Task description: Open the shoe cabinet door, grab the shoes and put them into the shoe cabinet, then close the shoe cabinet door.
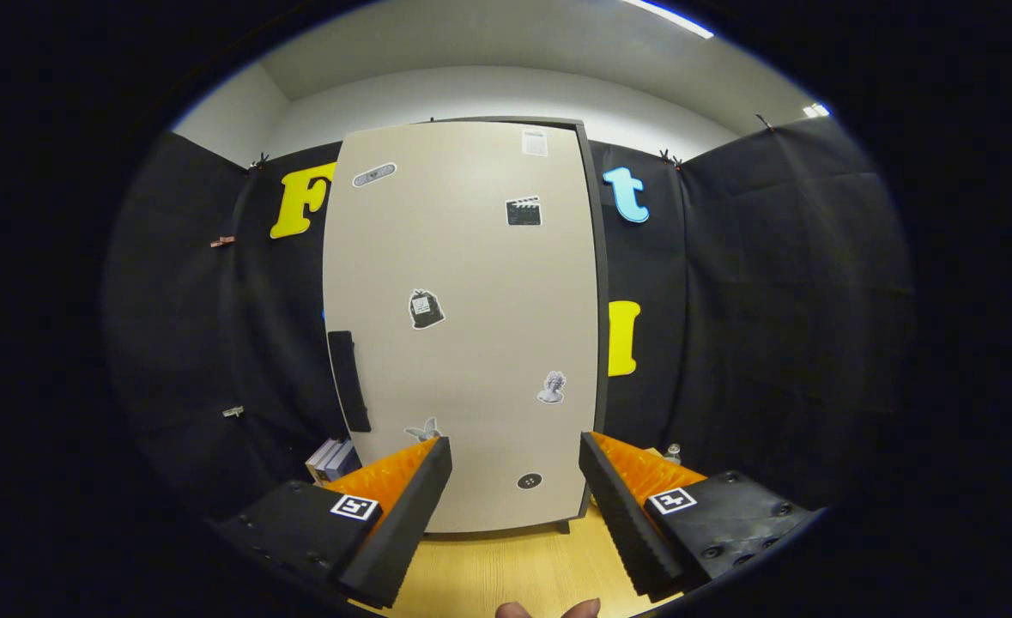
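Gripper view showed the jaws (514, 506) released and holding nothing, the cabinet (596, 283) beyond them on the surface (514, 566) with its door (463, 326) shut and handle (349, 380) ahead-left, fitting either the opening step or a finished closing.

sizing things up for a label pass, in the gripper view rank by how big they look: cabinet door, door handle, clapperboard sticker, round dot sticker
1. cabinet door
2. door handle
3. clapperboard sticker
4. round dot sticker
The open claw sits before the door; fisheye bending may skew sizes slightly.
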